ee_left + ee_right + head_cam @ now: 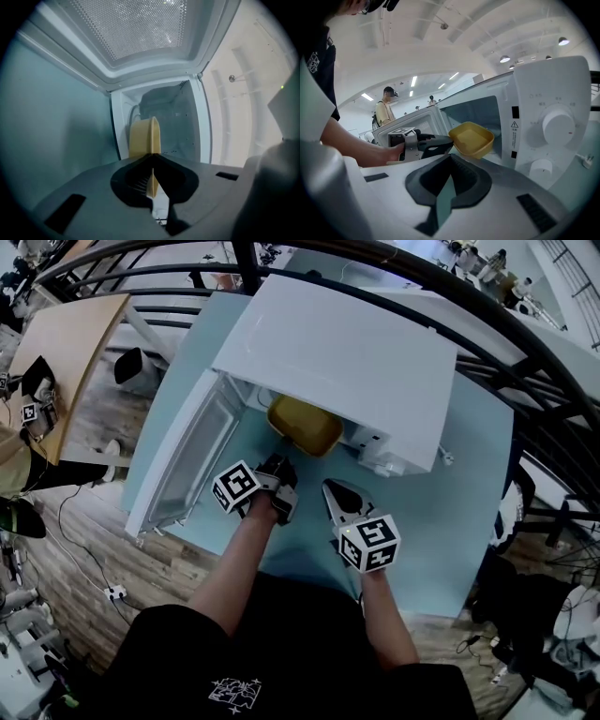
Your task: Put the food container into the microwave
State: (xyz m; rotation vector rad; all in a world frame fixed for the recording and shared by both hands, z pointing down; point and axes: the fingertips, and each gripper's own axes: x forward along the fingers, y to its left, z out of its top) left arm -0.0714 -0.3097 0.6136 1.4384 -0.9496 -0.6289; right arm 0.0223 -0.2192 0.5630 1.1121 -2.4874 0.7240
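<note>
Food container (303,425): yellow, shallow, empty as far as the right gripper view shows. It sits at the mouth of the microwave (347,352), roughly half under the front edge of the top in the head view. Right gripper view: it is off the bench (450,512), tilted, in front of the cavity opening; whether its far edge has reached the cavity floor, cannot tell.

Left gripper (278,468): fingers closed on the near rim of the container; the thin yellow wall runs edge-on between them in the left gripper view, with the cavity straight ahead.

Door (183,460): swung fully open to the left, clear of the path.

Right gripper (330,488): fingers together, nothing between them, low over the bench just beside the left gripper and short of the control panel (555,124). Not involved.

Step in hand (judgement): insertion, about midway. Container gripped and at the opening, not yet set down inside.

Next move calls for: pushing the left gripper straight in, levelling the container so it lands flat on the cavity floor, then opening the fingers and backing out without dragging the rim. A one-sided rim grip invites sagging.
</note>
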